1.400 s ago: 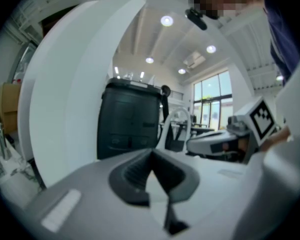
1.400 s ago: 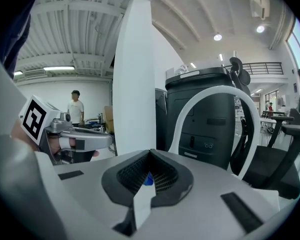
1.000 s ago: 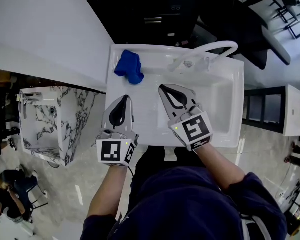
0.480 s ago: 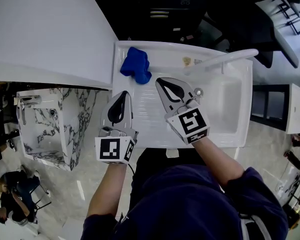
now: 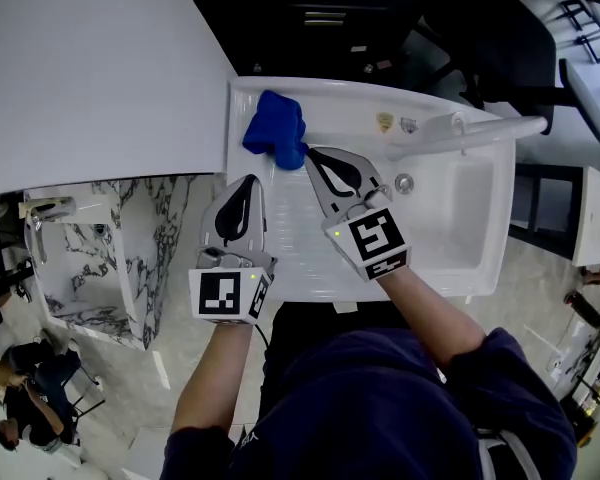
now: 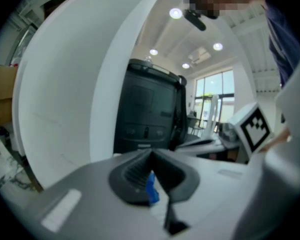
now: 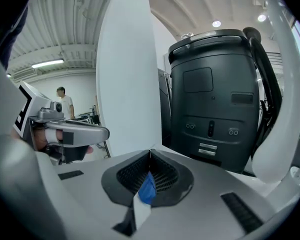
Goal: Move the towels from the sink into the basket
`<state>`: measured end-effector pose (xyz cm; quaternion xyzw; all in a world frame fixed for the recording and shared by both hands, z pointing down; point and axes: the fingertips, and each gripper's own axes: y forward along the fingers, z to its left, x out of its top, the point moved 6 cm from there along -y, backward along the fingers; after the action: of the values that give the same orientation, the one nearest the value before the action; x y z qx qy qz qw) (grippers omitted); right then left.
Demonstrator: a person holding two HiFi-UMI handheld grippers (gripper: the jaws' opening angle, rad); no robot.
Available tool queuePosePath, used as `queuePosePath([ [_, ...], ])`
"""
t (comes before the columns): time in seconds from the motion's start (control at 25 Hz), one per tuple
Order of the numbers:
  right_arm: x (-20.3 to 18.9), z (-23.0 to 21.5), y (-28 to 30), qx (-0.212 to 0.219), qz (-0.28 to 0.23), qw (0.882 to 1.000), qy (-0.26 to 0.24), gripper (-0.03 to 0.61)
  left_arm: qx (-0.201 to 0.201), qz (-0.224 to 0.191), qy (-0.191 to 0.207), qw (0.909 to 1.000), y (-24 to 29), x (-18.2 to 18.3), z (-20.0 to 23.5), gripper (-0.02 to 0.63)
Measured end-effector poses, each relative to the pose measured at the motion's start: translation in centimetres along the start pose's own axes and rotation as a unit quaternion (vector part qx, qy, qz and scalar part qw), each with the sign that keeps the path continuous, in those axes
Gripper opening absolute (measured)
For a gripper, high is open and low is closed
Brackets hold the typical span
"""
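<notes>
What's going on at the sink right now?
A person holds a gripper in each hand over the sink. Both sets of tongs are shut and empty. The right gripper points at the blue towel bunched in the sink's far left corner, its tip close to it; the left gripper sits further back.

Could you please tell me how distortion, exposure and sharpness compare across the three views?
Head view: fairly sharp, but the white sink and counter look nearly washed out around the blue towel. Left gripper view: heavy fisheye bending, dark corners, the left gripper soft up close. Right gripper view: the same bending and dark corners, bright ceiling lamps, sharper background.
</notes>
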<state>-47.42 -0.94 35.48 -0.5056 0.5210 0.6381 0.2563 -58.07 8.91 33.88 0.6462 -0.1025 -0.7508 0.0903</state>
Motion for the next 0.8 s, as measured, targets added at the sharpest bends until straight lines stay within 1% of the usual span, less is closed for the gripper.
queuePosePath([
  [0.24, -0.7, -0.3, 2.2, 0.006, 0.007, 1.000, 0.010, 0.011, -0.003, 0.011, -0.002, 0.9999, 1.0, -0.8, 1.0, 0.003],
  [0.56, -2.8, -0.3, 5.4, 0.018, 0.021, 0.999, 0.020, 0.012, -0.002, 0.029, -0.003, 0.9996, 1.5, -1.8, 2.0, 0.003],
  [0.6, -3.1, -0.2, 5.8, 0.019, 0.024, 0.999, 0.021, 0.020, -0.001, 0.031, -0.003, 0.9995, 1.5, -2.0, 2.1, 0.003],
  [0.64, -3.4, -0.2, 6.2, 0.020, 0.027, 0.999, 0.023, 0.058, -0.001, 0.033, -0.003, 0.9995, 1.5, -2.1, 2.3, 0.002],
  [0.68, -3.6, -0.1, 6.5, 0.021, 0.031, 0.999, 0.024, 0.113, -0.001, 0.035, -0.003, 0.9994, 1.5, -2.2, 2.4, 0.002],
  [0.8, -4.1, -0.1, 7.5, 0.018, 0.038, 0.999, 0.025, 0.128, -0.001, 0.037, -0.005, 0.9993, 1.5, -2.5, 2.8, 0.003],
])
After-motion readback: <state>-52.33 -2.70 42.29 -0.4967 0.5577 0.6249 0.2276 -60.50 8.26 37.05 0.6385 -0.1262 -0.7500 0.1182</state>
